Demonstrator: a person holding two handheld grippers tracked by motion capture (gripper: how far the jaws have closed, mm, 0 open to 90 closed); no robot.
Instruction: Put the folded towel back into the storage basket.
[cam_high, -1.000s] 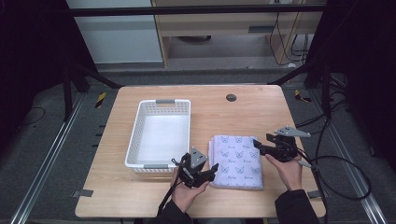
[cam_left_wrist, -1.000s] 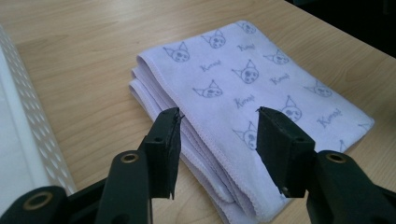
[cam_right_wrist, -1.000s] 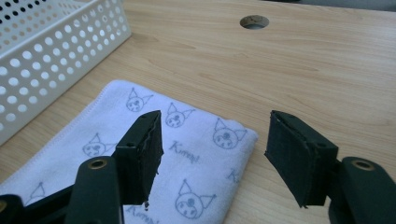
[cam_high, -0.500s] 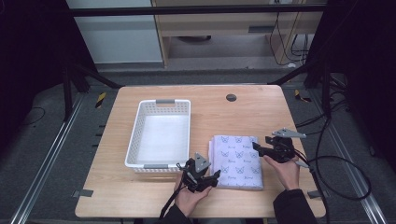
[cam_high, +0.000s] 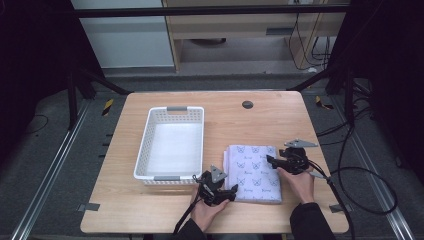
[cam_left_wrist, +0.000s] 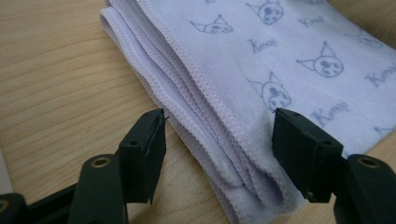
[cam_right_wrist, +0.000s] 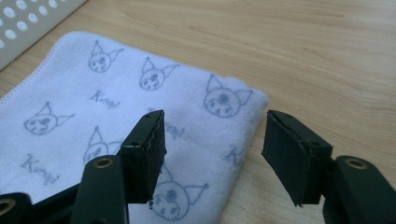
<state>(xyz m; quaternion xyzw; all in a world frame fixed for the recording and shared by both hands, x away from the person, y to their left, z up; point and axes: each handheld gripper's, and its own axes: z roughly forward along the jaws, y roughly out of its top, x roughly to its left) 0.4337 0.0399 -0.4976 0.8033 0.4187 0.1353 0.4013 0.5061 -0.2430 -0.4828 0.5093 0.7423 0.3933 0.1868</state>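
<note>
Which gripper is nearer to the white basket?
The left. The left gripper sits at the folded towel's near-left corner, just below the white basket. The right gripper is at the towel's right edge, the towel lying between it and the basket.

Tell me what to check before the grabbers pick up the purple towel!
1. Left gripper open: ok.
2. Right gripper open: ok.
3. Folded towel lies flat on the table: ok.
4. Left jaws straddle the towel's near corner: ok.
5. Right jaws straddle the towel's edge: ok.
6. White basket has room inside: ok.
</note>
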